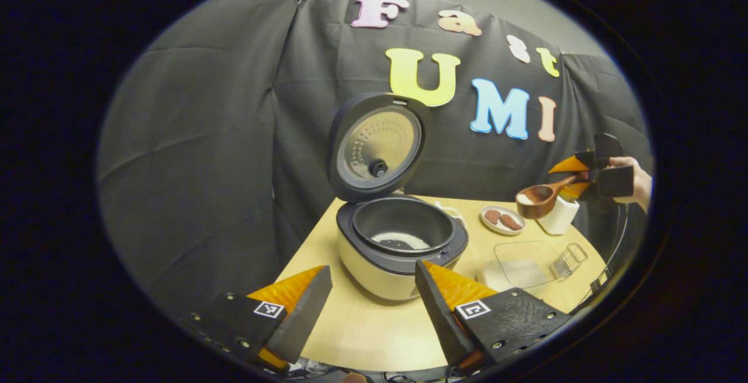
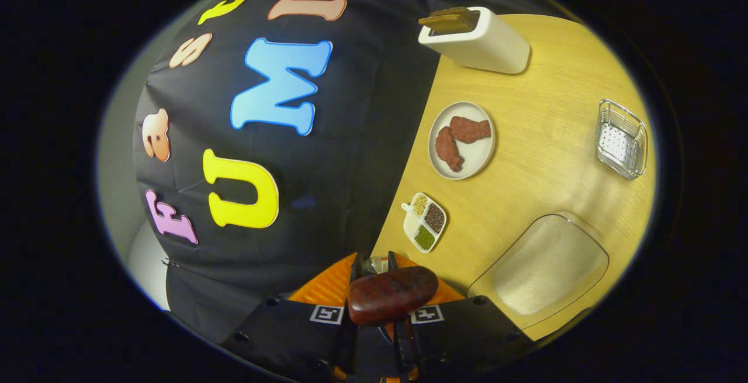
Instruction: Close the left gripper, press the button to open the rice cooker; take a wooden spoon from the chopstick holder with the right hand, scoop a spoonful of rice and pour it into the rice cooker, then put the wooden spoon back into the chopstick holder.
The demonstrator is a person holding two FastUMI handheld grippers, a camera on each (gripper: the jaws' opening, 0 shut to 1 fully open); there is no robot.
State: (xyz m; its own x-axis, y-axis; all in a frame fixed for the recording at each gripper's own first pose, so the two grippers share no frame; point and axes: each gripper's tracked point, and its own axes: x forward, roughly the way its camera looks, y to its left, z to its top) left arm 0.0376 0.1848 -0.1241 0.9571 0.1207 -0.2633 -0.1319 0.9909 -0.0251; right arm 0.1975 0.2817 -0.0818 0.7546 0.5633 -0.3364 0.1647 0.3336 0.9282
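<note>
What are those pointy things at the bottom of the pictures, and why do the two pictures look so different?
They are claws that a person holds, one in each hand, each carrying a camera. The left gripper view looks across the pale wooden table. The left claw is open and holds nothing. Ahead stands the white rice cooker with its dark lid up, some rice inside. Farther right, a hand holds the right claw, which grips a brown wooden spoon carrying rice.

The right gripper view looks down from that right claw, the spoon's handle end clamped close up. Below lie a white holder, a plate of brown food, a small divided dish, a wire basket and a clear container of rice.
</note>
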